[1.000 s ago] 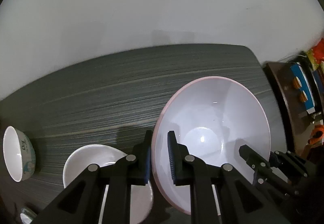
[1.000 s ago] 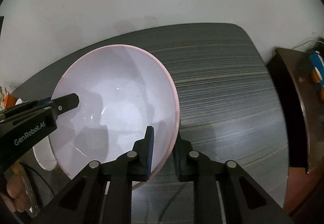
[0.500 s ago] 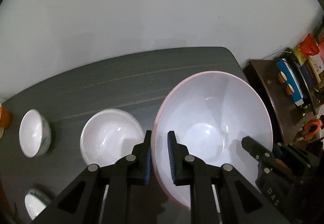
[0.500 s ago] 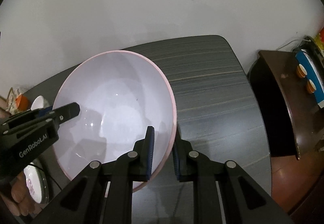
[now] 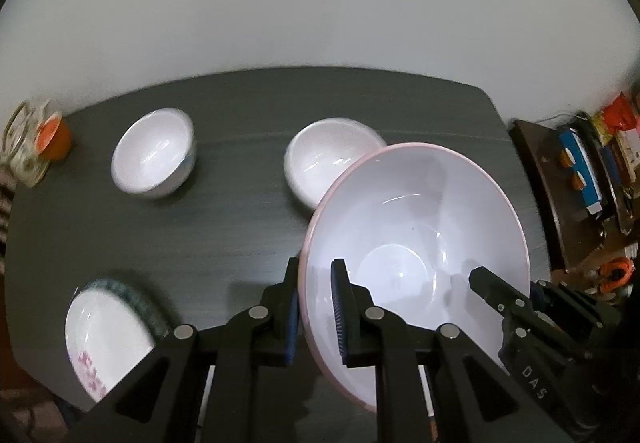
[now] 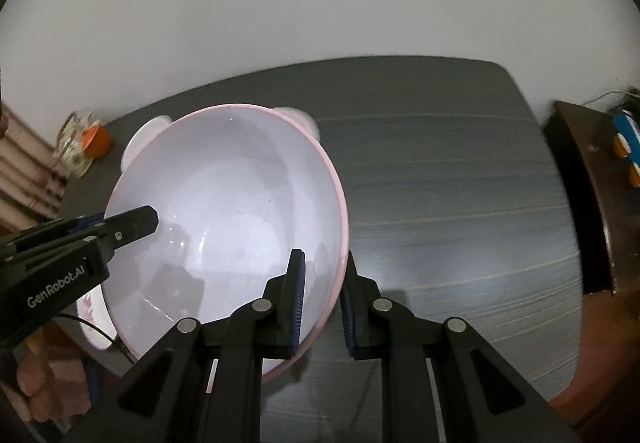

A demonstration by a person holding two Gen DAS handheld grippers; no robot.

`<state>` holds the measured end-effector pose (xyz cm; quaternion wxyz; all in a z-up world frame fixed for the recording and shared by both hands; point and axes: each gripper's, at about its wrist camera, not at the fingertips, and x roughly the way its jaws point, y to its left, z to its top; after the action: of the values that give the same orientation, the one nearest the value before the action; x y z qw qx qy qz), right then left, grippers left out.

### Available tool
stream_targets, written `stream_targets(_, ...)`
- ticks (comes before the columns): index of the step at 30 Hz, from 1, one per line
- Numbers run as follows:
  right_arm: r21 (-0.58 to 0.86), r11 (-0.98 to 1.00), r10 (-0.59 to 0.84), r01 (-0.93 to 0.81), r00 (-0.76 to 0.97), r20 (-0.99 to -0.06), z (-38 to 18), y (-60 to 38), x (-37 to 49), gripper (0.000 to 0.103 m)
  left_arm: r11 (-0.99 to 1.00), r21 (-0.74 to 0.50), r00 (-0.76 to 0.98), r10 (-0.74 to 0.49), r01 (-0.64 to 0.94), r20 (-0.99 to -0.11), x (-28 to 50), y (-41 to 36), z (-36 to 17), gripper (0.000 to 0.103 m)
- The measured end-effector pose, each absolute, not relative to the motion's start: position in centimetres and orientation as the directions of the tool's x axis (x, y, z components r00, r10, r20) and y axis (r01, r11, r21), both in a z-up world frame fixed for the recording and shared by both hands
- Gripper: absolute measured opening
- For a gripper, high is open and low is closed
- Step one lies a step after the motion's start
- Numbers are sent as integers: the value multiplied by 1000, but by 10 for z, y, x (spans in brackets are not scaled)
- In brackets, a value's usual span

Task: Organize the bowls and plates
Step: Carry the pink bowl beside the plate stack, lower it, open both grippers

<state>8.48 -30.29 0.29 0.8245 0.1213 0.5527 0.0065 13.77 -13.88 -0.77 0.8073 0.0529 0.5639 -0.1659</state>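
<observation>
Between both claws, the large pink-rimmed bowl (image 5: 416, 243) hangs above the table (image 5: 240, 235). Left claw (image 5: 316, 303) is clamped on its near-left rim; right claw (image 6: 322, 295) is clamped on the opposite rim. Vs 1 s ago, the bowl sits higher; more table shows. Ahead-left of left claw: two white bowls (image 5: 154, 153), (image 5: 328, 157); near-left: patterned plate (image 5: 108, 339). Judgement: lift done, carry underway, probably to nest.

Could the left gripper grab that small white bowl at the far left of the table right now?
Probably not. The left gripper is shut on the big bowl's rim, as is the right gripper. The path to the small bowl looks open, but those fingers are occupied.
</observation>
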Motion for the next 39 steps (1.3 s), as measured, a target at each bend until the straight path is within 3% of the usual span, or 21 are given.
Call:
stream_targets(16, 224, 973, 194, 54, 334, -922, -40, -208, 48, 16, 980, -123, 307, -166, 155, -937, 92, -31, -63, 15)
stream_targets(39, 252, 964, 211, 88, 324, -922, -69, -206, 40, 16, 987, -111, 309, -144, 120, -940, 89, -26, -104, 15)
